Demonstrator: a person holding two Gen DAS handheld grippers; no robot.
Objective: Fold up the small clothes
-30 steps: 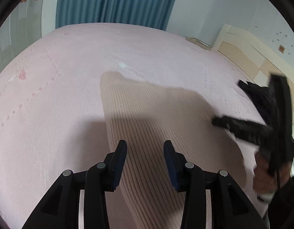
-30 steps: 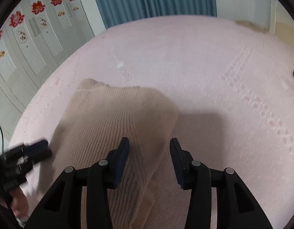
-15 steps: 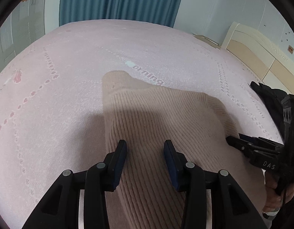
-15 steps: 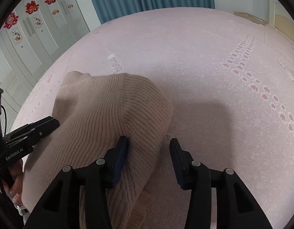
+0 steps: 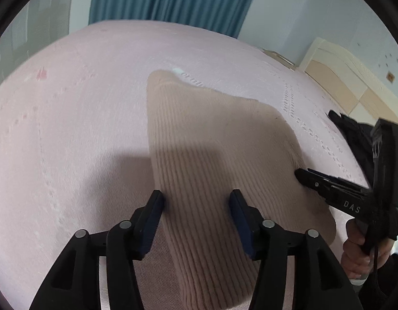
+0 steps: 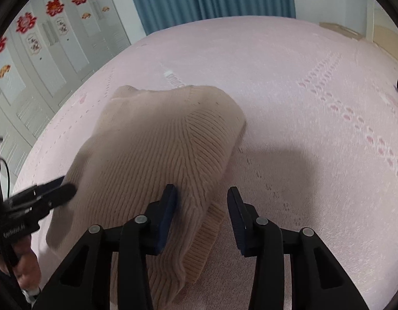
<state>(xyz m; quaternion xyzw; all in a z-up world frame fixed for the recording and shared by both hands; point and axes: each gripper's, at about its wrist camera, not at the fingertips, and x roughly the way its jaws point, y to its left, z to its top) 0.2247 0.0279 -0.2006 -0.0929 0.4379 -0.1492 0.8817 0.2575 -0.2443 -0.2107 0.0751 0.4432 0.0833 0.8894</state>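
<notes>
The left gripper (image 5: 196, 206) is seen with its jaws spread wide apart and nothing clamped between them; the beige ribbed sweater (image 5: 212, 160) lies under the gap, and whether the fingers actually touch the knit cannot be told. The right gripper (image 6: 201, 206) is likewise held wide open and empty, its left finger (image 6: 166, 214) placed over the sweater's (image 6: 157, 155) near edge while the right finger is set over the bare pink bedspread (image 6: 315, 98). In the left wrist view the right gripper (image 5: 306, 178) is seen from the side, its tip at the sweater's right edge, gripped by a hand (image 5: 359, 255). The sweater is shown folded into a compact, thick bundle with vertical ribbing, a ribbed hem visible at its near end in the right wrist view. It is laid on the bedspread (image 5: 70, 129), between the two grippers and just in front of both. A dark garment (image 5: 353, 134) is seen at the bed's right side, beyond the right gripper.
</notes>
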